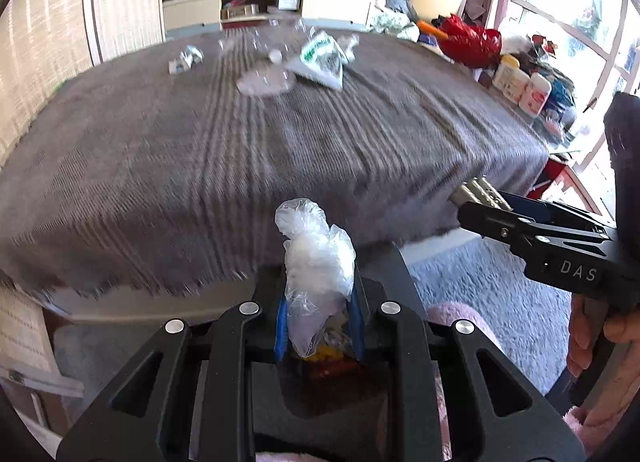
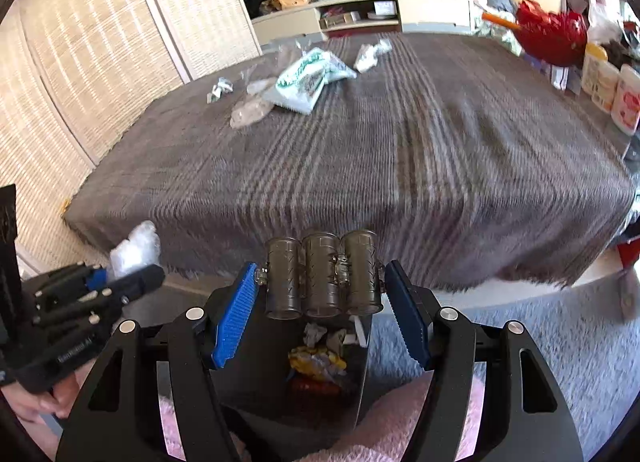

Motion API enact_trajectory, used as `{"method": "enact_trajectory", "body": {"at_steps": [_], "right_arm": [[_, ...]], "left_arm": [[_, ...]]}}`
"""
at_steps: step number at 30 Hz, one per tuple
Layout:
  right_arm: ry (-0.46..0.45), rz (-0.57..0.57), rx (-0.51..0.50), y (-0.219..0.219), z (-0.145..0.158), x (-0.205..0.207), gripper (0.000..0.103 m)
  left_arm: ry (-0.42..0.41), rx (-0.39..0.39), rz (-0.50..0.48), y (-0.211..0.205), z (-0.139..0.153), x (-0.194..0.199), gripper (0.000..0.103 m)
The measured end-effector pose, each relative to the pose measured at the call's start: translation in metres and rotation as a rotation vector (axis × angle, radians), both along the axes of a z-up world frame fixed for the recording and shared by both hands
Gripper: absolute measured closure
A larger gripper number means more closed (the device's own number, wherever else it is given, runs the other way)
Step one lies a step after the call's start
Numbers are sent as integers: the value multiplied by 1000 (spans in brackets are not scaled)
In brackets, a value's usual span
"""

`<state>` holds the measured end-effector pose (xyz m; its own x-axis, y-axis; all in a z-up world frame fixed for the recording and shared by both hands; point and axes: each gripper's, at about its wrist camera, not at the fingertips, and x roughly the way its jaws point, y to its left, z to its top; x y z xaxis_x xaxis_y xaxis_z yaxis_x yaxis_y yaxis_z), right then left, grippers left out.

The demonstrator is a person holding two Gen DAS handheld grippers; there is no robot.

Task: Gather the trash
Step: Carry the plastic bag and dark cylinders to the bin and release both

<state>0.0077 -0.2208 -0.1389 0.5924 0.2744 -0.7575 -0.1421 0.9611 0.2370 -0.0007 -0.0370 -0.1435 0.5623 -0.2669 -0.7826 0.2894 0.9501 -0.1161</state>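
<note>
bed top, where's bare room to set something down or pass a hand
The whole near and middle stretch of the grey striped blanket is bare, from the front edge back to the litter. The far left is crowded: green-printed bag, clear wrappers, crumpled scraps. The right edge is lined by tubs and a red bag.

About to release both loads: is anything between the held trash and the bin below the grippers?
Nothing visible. The left gripper holds the clear plastic bag and the right gripper holds the three joined brown tubes, both directly above the open dark bin, which already contains crumpled wrappers. No lid or object covers its mouth.
</note>
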Motion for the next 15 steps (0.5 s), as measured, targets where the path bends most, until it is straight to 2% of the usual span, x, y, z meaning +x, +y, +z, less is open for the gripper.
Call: {"method": "enact_trajectory", "body": {"at_steps": [10, 15], "right_arm": [[118, 6, 23, 2, -50, 0, 37], [164, 16, 37, 7, -68, 3, 37]], "left_arm": [[135, 3, 20, -12, -67, -9, 81], [181, 18, 18, -15, -89, -6, 80]]}}
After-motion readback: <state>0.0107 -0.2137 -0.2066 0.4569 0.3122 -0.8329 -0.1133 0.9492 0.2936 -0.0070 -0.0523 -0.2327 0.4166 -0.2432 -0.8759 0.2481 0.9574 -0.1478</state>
